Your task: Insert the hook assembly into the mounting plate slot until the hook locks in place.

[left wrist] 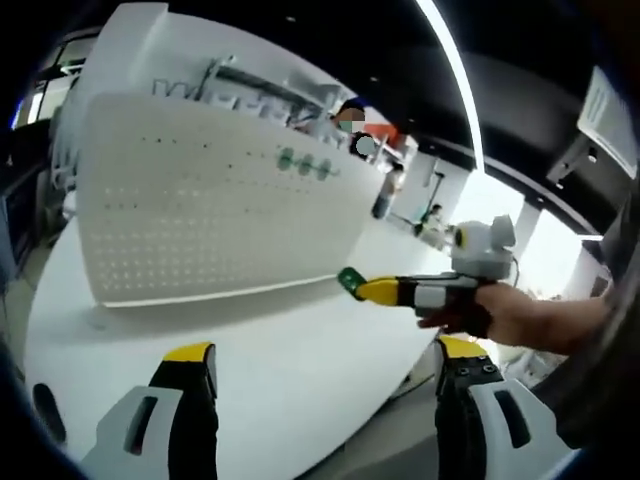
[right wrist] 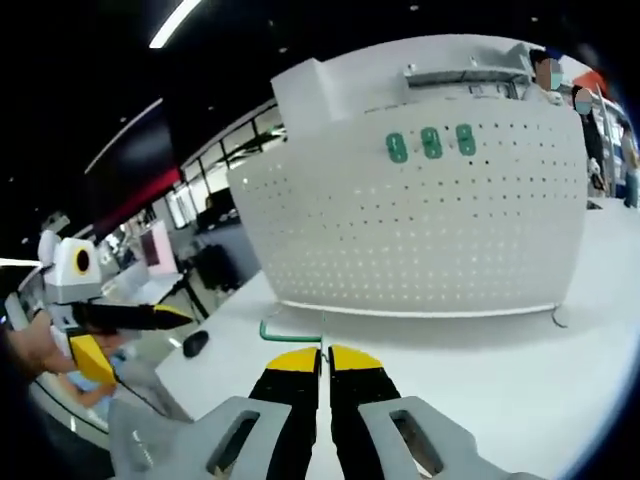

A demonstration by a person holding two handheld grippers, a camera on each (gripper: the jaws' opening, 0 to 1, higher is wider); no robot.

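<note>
The hook is a small green piece pinched at the tip of the right gripper, which reaches in from the right of the left gripper view, held by a hand above the white table and well short of the board. In the right gripper view, that gripper's own jaws are pressed together, and a thin green wire part of the hook pokes out just ahead of the tips, so it is clamped on the hook. Judging by its look, the hook is light and stiff, hard plastic with a slim wire arm; it could twist or slip between the pads if pushed off-line. The grip seems best kept on the flat body, leaving the end that goes into the slot free.

The mounting plate is a white pegboard standing upright on the table, curved by the lens, with rows of small holes. Three green hooks already sit side by side near its top. The board looks rigid but free-standing, so a hard push might tip or slide it.

The left gripper is low over the near table edge, its yellow-tipped jaws wide apart and holding nothing. It also shows at the left of the right gripper view. Further back are office desks and people
</note>
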